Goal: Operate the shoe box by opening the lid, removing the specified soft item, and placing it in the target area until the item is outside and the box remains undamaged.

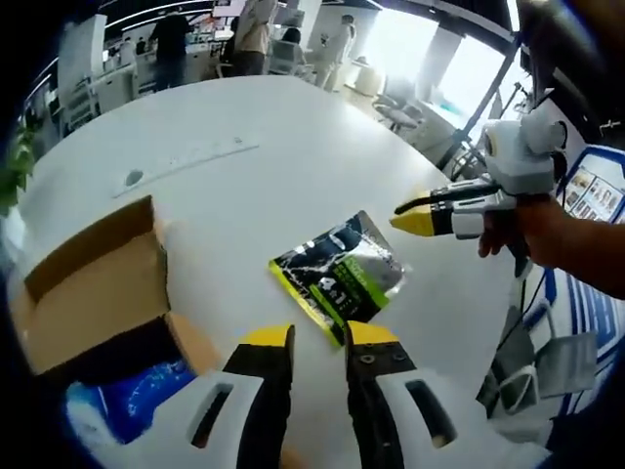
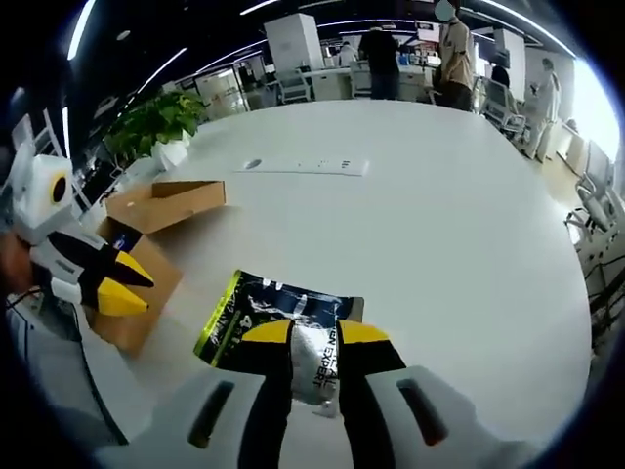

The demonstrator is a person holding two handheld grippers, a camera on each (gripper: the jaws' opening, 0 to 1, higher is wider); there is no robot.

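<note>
1. Two yellow-tipped grippers work over a white table point(image 1: 293, 147). In the left gripper view the left gripper point(image 1: 319, 337) rises from the bottom with a narrow gap between its jaws and nothing in it.
2. One soft item, a black, silver and yellow-green pouch point(image 1: 340, 277), lies flat on the table just ahead of the left gripper's tips, outside the box.
3. The cardboard shoe box point(image 1: 93, 293) sits to the left of the pouch in that view, its lid point(image 1: 88, 239) raised, with something blue point(image 1: 146, 396) near its front edge.
4. The right gripper point(image 1: 415, 220) enters from the right, held by a hand point(image 1: 532, 230); its tips look nearly together and it hangs apart from the pouch.
5. In the right gripper view the right gripper point(image 2: 314, 334) has its jaws narrowly parted over the pouch point(image 2: 283, 327); whether they grip it, I cannot tell.
6. There the left gripper point(image 2: 122, 283) sits in front of the open box point(image 2: 161, 210).
7. People stand at desks beyond the table.
</note>
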